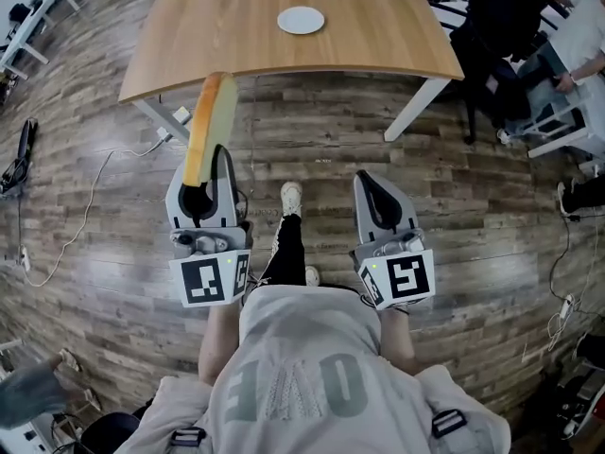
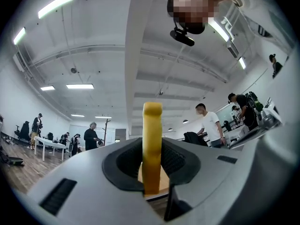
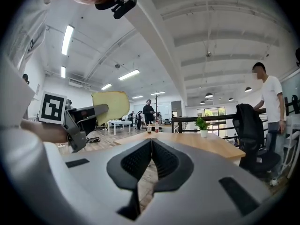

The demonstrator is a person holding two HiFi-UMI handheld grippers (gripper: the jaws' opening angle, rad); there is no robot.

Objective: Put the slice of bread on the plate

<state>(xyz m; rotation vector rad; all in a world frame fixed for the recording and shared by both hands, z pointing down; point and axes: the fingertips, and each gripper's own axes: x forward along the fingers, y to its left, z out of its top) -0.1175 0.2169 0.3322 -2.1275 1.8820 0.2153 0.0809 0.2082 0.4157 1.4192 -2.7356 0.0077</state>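
Observation:
A slice of bread (image 1: pixel 210 126) with a tan crust stands on edge in my left gripper (image 1: pixel 210 180), which is shut on its lower end. In the left gripper view the bread (image 2: pixel 152 135) rises edge-on between the two pads of the gripper (image 2: pixel 152 172). My right gripper (image 1: pixel 371 183) is beside it, shut with nothing in it; its jaws (image 3: pixel 151 146) meet in a thin line. From the right gripper view I see the bread (image 3: pixel 111 108) at the left. A white plate (image 1: pixel 301 20) lies on the wooden table (image 1: pixel 236 55) ahead, well beyond both grippers.
I stand on a wood floor a step back from the table's near edge. White table legs (image 1: pixel 416 107) slant down below it. Cables (image 1: pixel 76 225) trail on the floor at left. A potted plant (image 3: pixel 203 125) and bottles stand on the table; a black chair (image 3: pixel 248 125) and a person (image 3: pixel 269 102) are at the right.

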